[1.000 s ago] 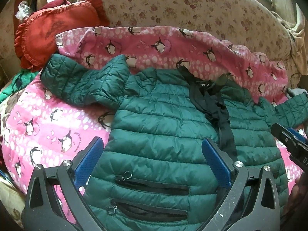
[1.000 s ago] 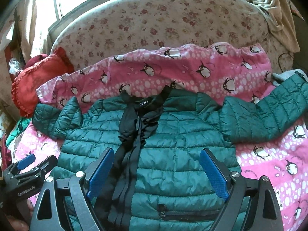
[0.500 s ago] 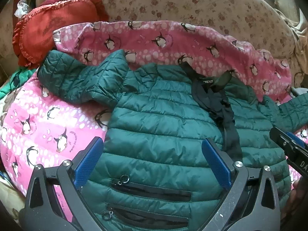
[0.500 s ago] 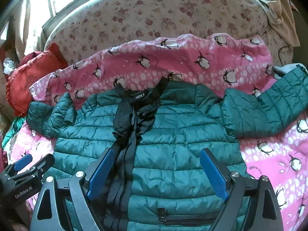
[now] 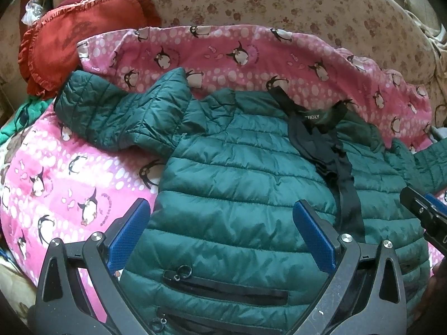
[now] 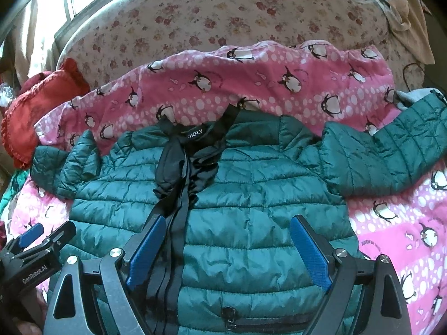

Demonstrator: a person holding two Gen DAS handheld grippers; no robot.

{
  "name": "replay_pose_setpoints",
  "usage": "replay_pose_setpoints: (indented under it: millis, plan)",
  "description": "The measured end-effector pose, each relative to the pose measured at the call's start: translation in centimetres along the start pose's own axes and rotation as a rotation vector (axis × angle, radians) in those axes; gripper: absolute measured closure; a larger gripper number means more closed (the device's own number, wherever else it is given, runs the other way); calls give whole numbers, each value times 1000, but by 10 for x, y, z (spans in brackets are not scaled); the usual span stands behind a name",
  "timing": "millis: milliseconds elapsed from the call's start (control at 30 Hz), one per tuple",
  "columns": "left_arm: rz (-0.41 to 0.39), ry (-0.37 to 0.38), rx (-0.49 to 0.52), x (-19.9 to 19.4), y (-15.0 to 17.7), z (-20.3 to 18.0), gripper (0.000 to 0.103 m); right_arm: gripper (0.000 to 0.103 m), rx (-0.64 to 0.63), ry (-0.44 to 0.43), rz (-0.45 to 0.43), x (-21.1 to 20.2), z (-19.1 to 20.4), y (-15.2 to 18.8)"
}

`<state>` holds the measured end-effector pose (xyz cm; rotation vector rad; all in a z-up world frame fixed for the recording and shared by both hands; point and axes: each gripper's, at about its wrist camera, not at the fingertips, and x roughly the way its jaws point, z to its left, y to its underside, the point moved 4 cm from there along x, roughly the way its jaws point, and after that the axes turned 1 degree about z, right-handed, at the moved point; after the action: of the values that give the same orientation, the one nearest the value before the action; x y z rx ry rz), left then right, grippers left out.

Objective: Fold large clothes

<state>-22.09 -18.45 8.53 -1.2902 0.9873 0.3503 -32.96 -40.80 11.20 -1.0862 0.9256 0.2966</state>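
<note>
A dark green quilted puffer jacket [image 5: 237, 184] lies face up on a pink penguin blanket [image 5: 56, 173], with a black zipper strip and black collar lining. It also shows in the right wrist view [image 6: 251, 195]. Its left sleeve [image 5: 117, 117] lies bent out to the left; its right sleeve [image 6: 385, 153] stretches out to the right. My left gripper [image 5: 220, 231] is open and empty above the jacket's left lower front. My right gripper [image 6: 226, 248] is open and empty above the lower front, right of the zipper. Each gripper appears at the edge of the other's view.
A red frilled cushion [image 5: 69, 44] sits at the back left. A floral sofa back [image 6: 223, 14] curves behind the blanket [image 6: 279, 83]. A beige cloth [image 6: 405, 14] hangs at the back right. Green fabric [image 5: 16, 120] lies at the far left.
Both grippers have moved forward and slightly lower over the jacket, which looks larger in both views. The jacket has not moved.
</note>
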Motion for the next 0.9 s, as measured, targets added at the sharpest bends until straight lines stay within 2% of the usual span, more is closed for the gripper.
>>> replay_pose_setpoints:
  millis: [400,900]
  plan:
    - [-16,-18,-2,9,-12,1,1,14,24,26,27,12,1,-11]
    - [10,-25,-8,29,-14,-1,1,14,36,41,60,33,-3,-10]
